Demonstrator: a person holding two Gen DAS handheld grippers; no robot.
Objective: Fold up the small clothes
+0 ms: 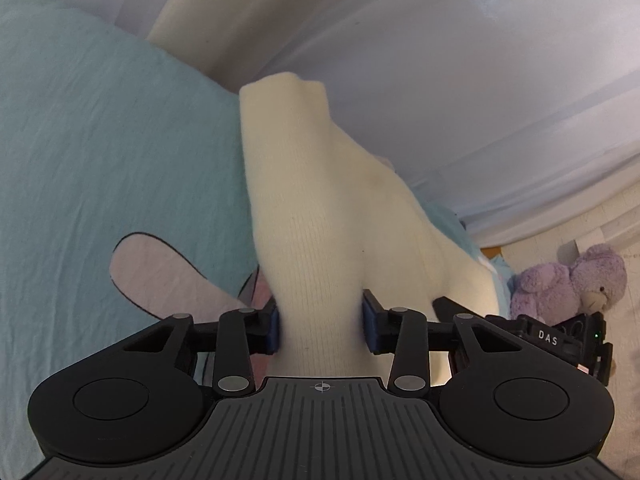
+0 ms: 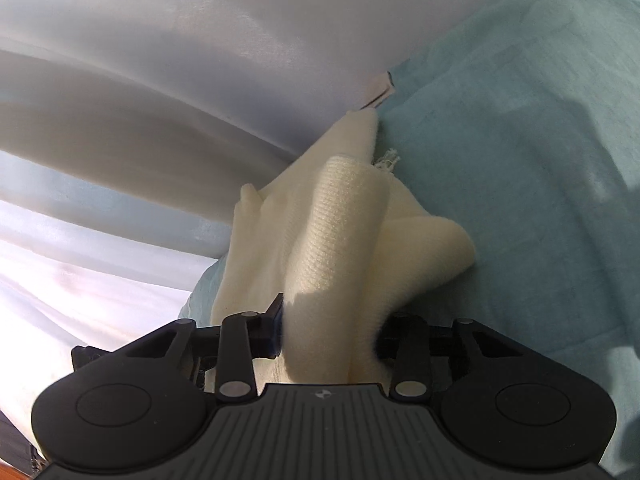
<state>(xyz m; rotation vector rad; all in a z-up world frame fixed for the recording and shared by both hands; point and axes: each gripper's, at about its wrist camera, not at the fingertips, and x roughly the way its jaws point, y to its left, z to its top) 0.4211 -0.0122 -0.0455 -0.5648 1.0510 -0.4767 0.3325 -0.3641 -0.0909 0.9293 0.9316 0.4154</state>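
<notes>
**Cream knit held up over the teal bed**

I am working over a bed covered with a teal sheet (image 1: 100, 128), with pale, gauzy curtains (image 1: 460, 80) hanging behind it.

Closest to me, my left gripper (image 1: 320, 330) is clamped on a bunched fold of the cream knit garment (image 1: 316, 240); the blue pads (image 1: 273, 328) press into the cloth from both sides. From that pinch the knit rises away from me in a tall, narrowing column, its far end standing up against the curtains, slightly blurred. More of the same cloth spreads out to the right of the column. Under it to the left, a pink shape with a dark outline (image 1: 160, 276) is printed on the sheet. Farther right, past the edge of the bed, a purple teddy bear (image 1: 572, 284) sits against a pale wall, and part of my other tool, marked "DAS", shows just in front of it.

My right gripper (image 2: 330, 334) is also closed on the cream knit garment (image 2: 332, 232), gripping a thick ribbed roll of it between the fingers (image 2: 274, 320). Beyond the grip the cloth fans out in loose folds, lying partly against the teal sheet (image 2: 520, 160) on the right. Its farthest corner, with a small frayed bit of thread beside it, reaches the line where sheet meets curtains (image 2: 160, 80).
</notes>
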